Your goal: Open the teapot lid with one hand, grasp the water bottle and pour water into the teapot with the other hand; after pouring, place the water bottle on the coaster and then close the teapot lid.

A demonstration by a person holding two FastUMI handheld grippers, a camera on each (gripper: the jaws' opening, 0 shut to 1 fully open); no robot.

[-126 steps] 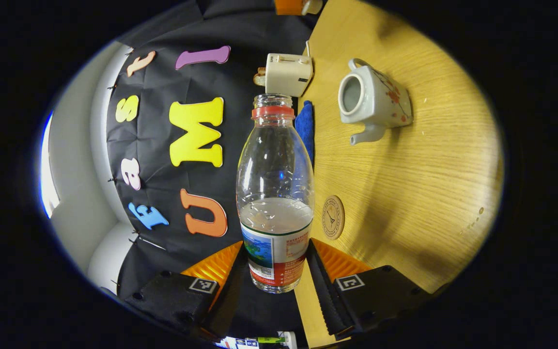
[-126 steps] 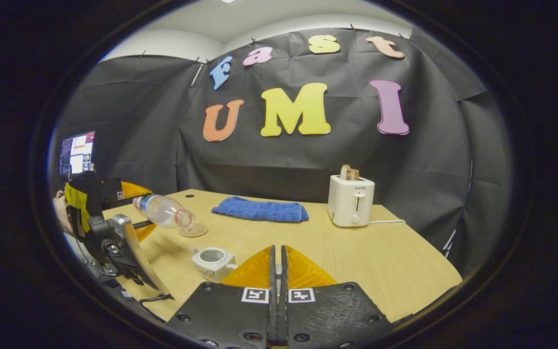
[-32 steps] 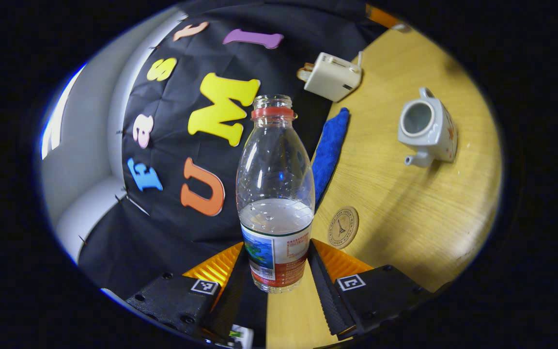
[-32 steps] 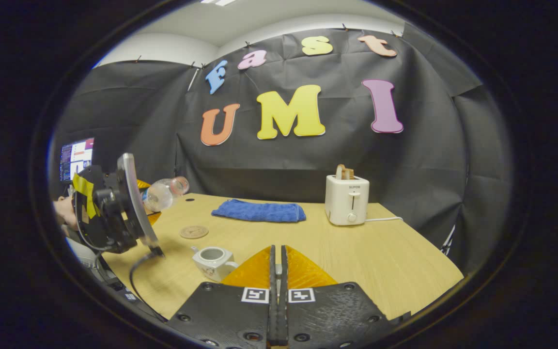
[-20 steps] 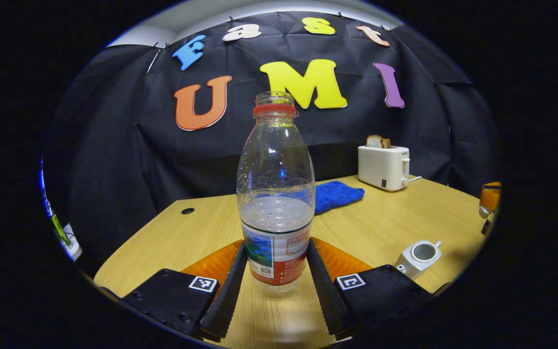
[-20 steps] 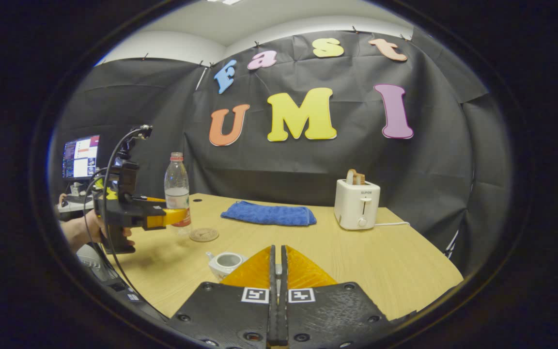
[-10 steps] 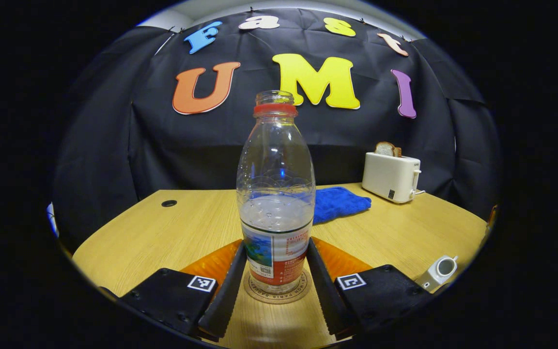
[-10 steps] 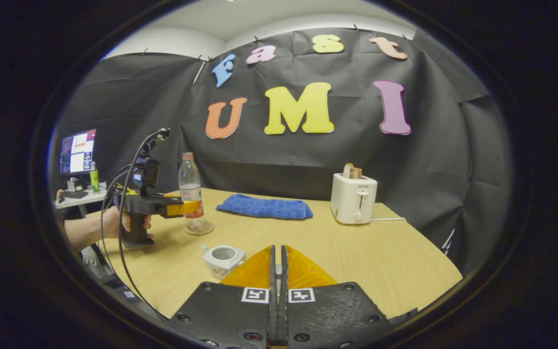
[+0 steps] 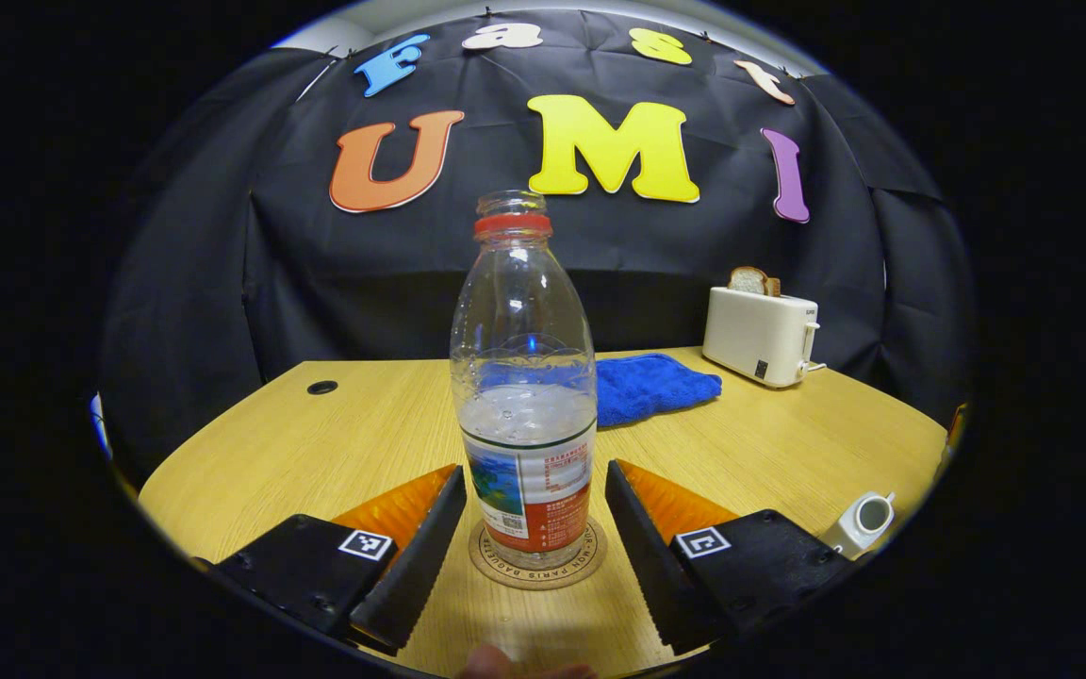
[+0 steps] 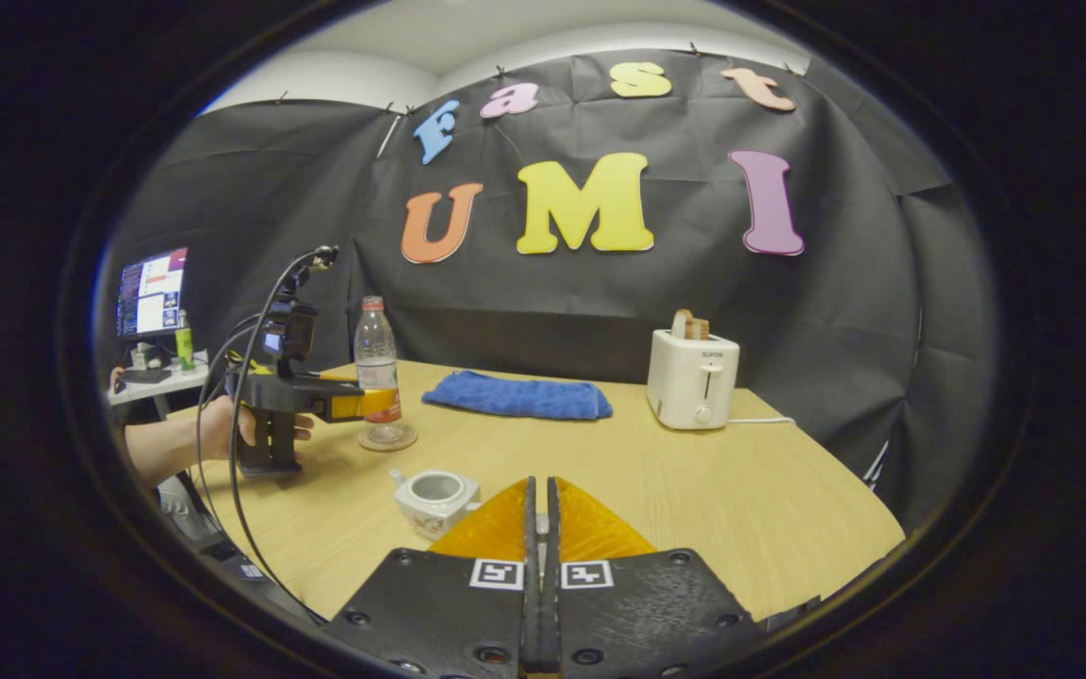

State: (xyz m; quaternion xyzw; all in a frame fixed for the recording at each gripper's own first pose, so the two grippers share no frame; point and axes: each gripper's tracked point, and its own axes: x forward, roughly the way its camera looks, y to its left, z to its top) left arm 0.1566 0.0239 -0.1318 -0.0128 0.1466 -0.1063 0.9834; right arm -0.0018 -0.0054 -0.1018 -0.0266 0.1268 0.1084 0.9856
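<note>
The left hand-held gripper (image 9: 529,538) now stands open: its fingers (image 9: 420,552) are spread to either side of the bottle (image 9: 524,396), with a clear gap on both sides. Half a second ago they pressed on the label. The bottle stands upright and uncapped on the coaster (image 9: 536,564), about a third full. The placing step therefore appears done and the release made; judged from this, only the lid remains to be closed.

The right hand-held gripper (image 10: 539,528) has its fingers pressed together. Whether anything sits between them cannot be told; the lid is presumably pinched there. Below and left of it the teapot (image 10: 435,498) sits on the surface (image 10: 694,490) with its mouth uncovered, well apart from the bottle.

Against the earliest frames, the bottle has gone from tipped sideways in the air to upright and resting. The teapot, blue cloth (image 10: 517,396) and toaster (image 10: 692,379) sit as before.

A hand (image 10: 222,429) holds the left tool beside the bottle.
</note>
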